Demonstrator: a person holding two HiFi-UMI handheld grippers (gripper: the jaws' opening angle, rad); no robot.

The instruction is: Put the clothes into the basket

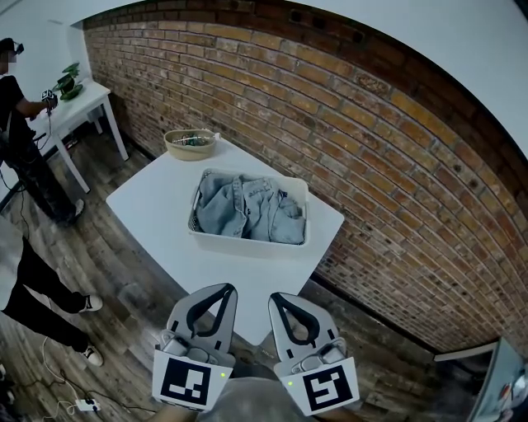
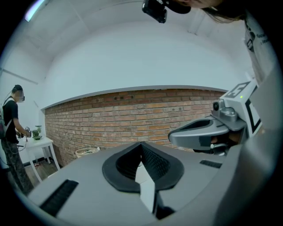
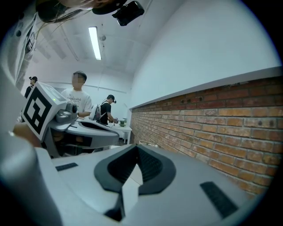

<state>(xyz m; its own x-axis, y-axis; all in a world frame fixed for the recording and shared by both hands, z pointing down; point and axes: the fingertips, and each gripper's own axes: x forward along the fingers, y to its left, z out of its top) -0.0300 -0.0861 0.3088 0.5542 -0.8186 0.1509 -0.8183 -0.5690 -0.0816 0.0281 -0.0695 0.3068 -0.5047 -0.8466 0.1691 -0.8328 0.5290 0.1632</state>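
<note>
Here's the left gripper (image 1: 224,287), a pale grey moulded shell with black ribbed pads (image 2: 154,161) lining a teardrop hollow, and just right of it the right gripper (image 1: 277,295) is its twin. At the back of the left gripper sits a white marker cube (image 1: 192,382) printed with black squares, a tiny green light (image 1: 223,375) on its corner. A grey garment (image 1: 247,405) shows beside it, and a black head camera (image 2: 154,9) high above
</note>
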